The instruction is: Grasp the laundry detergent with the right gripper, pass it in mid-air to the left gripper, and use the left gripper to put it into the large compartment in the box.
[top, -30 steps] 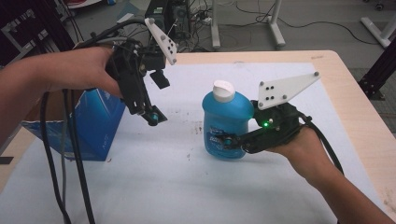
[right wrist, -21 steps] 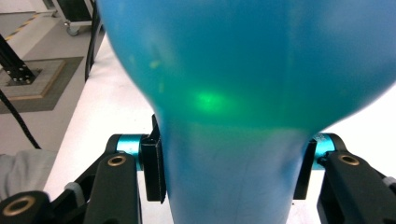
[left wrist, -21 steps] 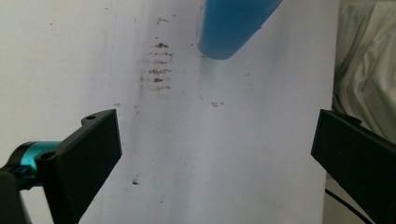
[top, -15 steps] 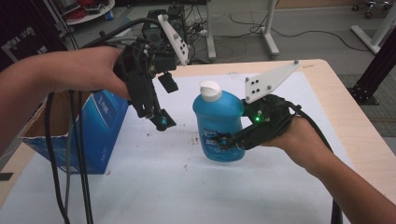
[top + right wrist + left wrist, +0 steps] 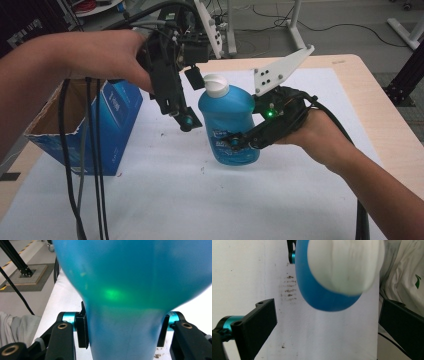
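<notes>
A blue bottle with a white cap stands slightly tilted at the middle of the white-covered table. My right gripper is shut on its lower body from the right; the right gripper view has both pads pressed on the blue bottle. My left gripper hangs open just left of the cap, jaws pointing down. In the left gripper view the white cap and blue shoulder lie ahead of its wide-open jaws.
An open blue cardboard box stands at the table's left, close to my left hand. Black cables hang from the left gripper in front of it. Stands and cables sit on the floor beyond the table's far edge.
My left gripper has moved right, closing in on the bottle's cap. The right gripper has kept its hold and shifted the bottle slightly left.
</notes>
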Demonstrator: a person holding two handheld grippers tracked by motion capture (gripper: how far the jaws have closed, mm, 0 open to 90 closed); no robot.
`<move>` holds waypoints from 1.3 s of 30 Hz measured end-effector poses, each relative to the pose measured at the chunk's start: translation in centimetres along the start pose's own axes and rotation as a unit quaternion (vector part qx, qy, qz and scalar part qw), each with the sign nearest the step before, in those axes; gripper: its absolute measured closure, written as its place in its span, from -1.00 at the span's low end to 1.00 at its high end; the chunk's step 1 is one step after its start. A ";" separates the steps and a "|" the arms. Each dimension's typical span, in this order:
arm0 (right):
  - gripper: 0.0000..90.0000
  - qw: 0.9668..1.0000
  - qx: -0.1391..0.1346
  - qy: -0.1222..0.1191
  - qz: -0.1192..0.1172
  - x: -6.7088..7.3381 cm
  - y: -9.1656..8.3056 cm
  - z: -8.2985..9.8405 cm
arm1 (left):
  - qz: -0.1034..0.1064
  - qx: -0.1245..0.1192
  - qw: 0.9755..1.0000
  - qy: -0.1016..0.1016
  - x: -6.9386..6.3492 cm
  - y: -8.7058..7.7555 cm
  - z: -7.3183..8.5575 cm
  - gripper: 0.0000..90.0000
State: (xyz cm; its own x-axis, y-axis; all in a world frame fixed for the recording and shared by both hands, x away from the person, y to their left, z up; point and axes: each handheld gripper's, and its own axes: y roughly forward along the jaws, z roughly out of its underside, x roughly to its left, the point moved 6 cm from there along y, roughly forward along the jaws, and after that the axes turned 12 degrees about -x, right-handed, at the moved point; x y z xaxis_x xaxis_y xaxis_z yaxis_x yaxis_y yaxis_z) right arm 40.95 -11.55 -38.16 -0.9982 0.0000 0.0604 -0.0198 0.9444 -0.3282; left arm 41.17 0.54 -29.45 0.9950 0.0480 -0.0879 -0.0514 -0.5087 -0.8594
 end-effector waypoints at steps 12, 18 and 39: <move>0.01 1.000 0.003 -0.002 -0.019 0.2 1.2 -0.8 | 0.004 0.003 1.000 0.010 0.0 0.1 -0.7 -0.96; 0.01 1.000 0.000 0.000 -0.021 0.1 1.5 -1.0 | 0.002 0.007 1.000 0.013 0.0 0.3 -0.8 -0.96; 0.01 1.000 0.001 -0.003 -0.024 0.3 2.0 -1.1 | 0.016 0.014 0.999 0.030 0.0 1.1 -1.2 -0.52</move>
State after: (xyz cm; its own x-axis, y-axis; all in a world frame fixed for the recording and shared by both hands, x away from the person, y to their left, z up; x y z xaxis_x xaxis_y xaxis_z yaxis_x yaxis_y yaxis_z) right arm 40.71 -9.31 -37.71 -0.9963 -0.0480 0.0714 -0.0688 0.9428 -0.3263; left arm 41.24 -1.03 -29.77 0.9962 -0.0200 -0.0853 -0.0843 -0.4844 -0.8708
